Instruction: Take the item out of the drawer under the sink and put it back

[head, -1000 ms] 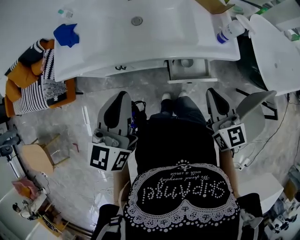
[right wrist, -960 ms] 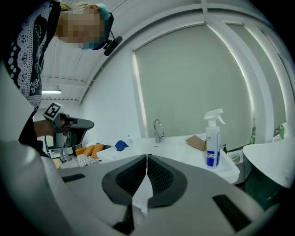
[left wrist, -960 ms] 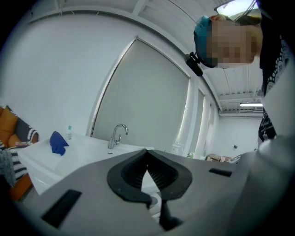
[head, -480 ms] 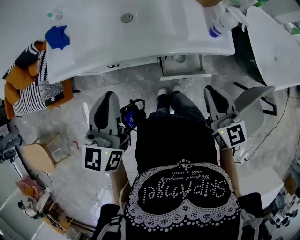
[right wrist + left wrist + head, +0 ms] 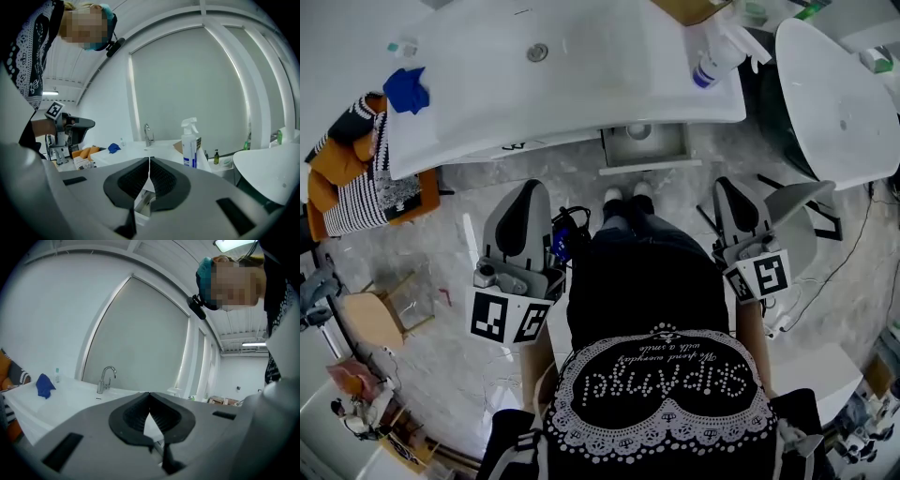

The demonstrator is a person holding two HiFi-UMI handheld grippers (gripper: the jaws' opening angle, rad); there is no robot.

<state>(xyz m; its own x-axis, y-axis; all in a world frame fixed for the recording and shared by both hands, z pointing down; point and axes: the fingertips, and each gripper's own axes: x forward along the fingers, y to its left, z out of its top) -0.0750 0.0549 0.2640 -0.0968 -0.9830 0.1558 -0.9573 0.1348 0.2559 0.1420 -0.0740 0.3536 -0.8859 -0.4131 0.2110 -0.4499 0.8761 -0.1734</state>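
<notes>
Shirt print [image 5: 666, 380] in rhinestones, upside down in head view: roughly "SkipAngel", smaller script beside it ending "with a smile" (not fully sure). Blue label on spray bottle [image 5: 190, 149]: too small to read.

Left tool [image 5: 149, 394]: tips pressed together, grips nothing. Right tool [image 5: 149, 159]: same, closed and empty. In head view, held at person's sides, well apart from drawer [image 5: 645, 168].

Item [image 5: 639, 131] (round, pale, can't tell what): lies in that open drawer under sink [image 5: 581, 70] edge, just ahead of shoes [image 5: 623, 194].

Head view alone: drain [image 5: 537, 53] and shoes. Tool views alone: faucet [image 5: 107, 378]. Right tool view alone: pump bottle [image 5: 216, 156] behind spray bottle, plus left tool off at its left edge. Blue cloth [image 5: 405, 89] at left end of tabletop [image 5: 469, 112], in all three views. Striped and orange cushions [image 5: 356, 178] left of tabletop. Round white table [image 5: 834, 94] right of drawer, near right tool.
</notes>
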